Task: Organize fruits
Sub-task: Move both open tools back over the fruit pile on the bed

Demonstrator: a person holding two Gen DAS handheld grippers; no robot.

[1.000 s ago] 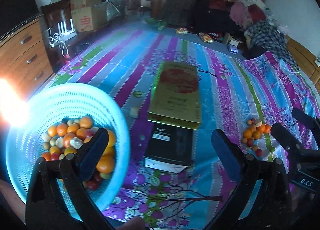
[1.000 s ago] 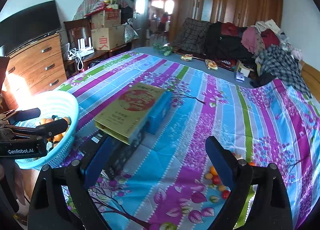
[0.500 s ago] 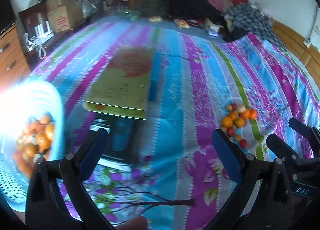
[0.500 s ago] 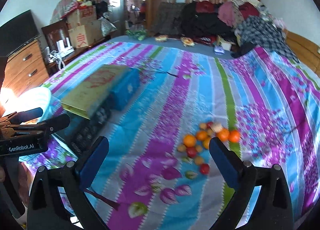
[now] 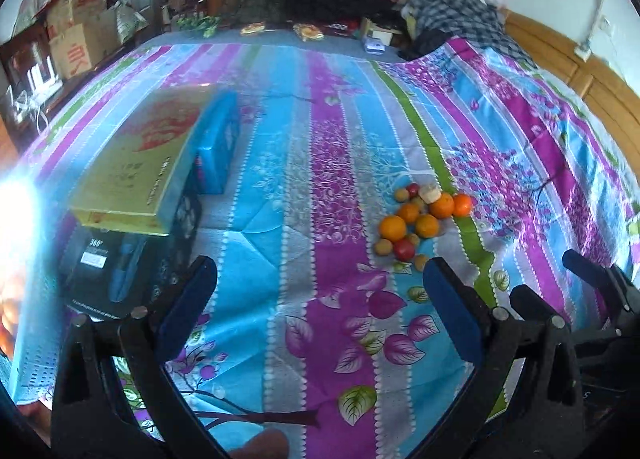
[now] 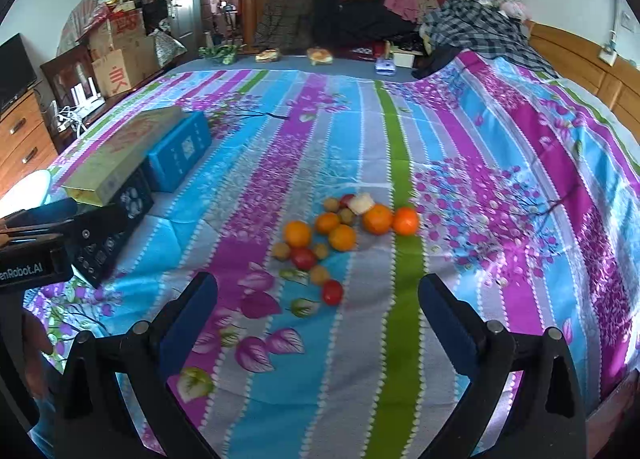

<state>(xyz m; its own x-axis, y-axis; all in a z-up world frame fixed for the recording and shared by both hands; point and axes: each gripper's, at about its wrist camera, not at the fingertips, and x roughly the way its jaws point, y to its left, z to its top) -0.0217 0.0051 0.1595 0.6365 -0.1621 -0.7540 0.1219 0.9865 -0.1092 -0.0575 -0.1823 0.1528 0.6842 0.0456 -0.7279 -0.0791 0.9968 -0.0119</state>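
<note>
The fruit (image 6: 340, 235) lies in a loose heap on the striped bedspread (image 6: 500, 187), a little left of centre in the right wrist view and right of centre in the left wrist view. It is a mix of oranges, small red pieces and small brownish ones, several touching one another.

The main risk, as I judge it, is scatter. The pieces are round and sit on soft cloth, so a finger that comes down on the heap instead of around one piece could push its neighbours away, and the small ones could roll off along the folds. A small red fruit (image 6: 332, 292) lies apart at the lower edge of the heap and looks the easiest to take cleanly. The two tools also work close together, so they could knock each other over the same heap.

The right gripper (image 6: 318, 301) stands wide apart, nothing between its blue pads, and it touches nothing; the heap is just above it in the frame. The left gripper (image 5: 320, 287) is likewise spread wide and empty, with the heap at the upper right of its gap. The basket (image 5: 24, 359) shows only as a glare-washed edge at the lower left of the left wrist view.
</note>
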